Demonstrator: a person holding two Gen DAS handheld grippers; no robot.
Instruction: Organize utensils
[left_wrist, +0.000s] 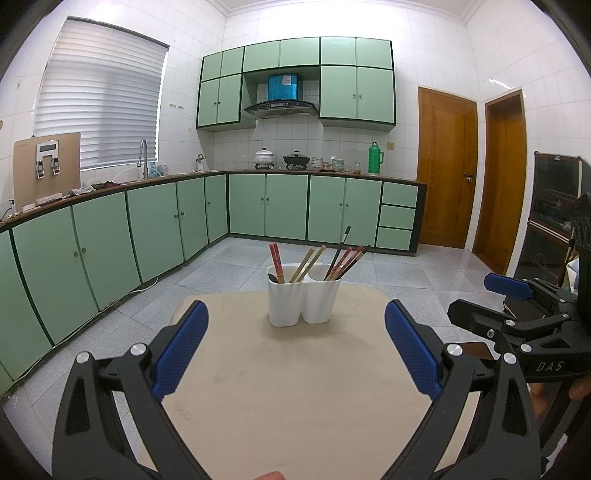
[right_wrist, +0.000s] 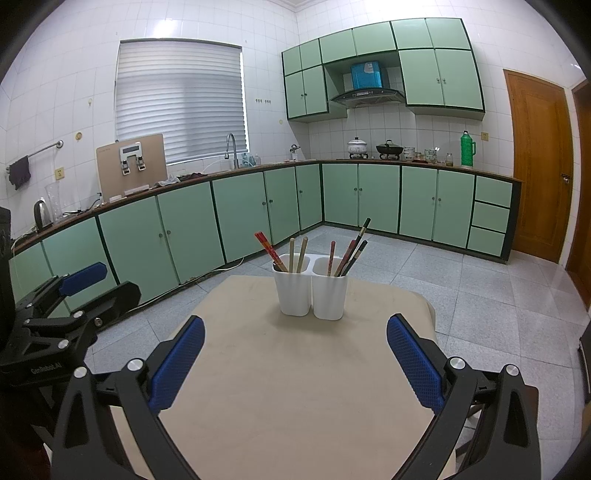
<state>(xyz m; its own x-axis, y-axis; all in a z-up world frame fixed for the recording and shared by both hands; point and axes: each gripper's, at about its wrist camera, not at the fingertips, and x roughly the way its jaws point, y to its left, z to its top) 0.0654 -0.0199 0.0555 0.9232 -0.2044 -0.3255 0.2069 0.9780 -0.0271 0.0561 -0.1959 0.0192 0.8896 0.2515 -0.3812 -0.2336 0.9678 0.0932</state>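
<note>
Both tongs (left_wrist: 295, 347) (right_wrist: 295, 360) gape empty; chopsticks (left_wrist: 341, 258) stand handle-up, leaning right, in holder (left_wrist: 303, 299).

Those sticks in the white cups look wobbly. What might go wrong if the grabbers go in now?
1. The white two-compartment plastic holder stands free on the beige table; a sideways pull on a leaning chopstick could tip it.
2. The dark and red chopsticks in the right compartment cross each other, so the open right gripper might catch several at once.
3. The open left gripper is close beside it; they could collide.
</note>
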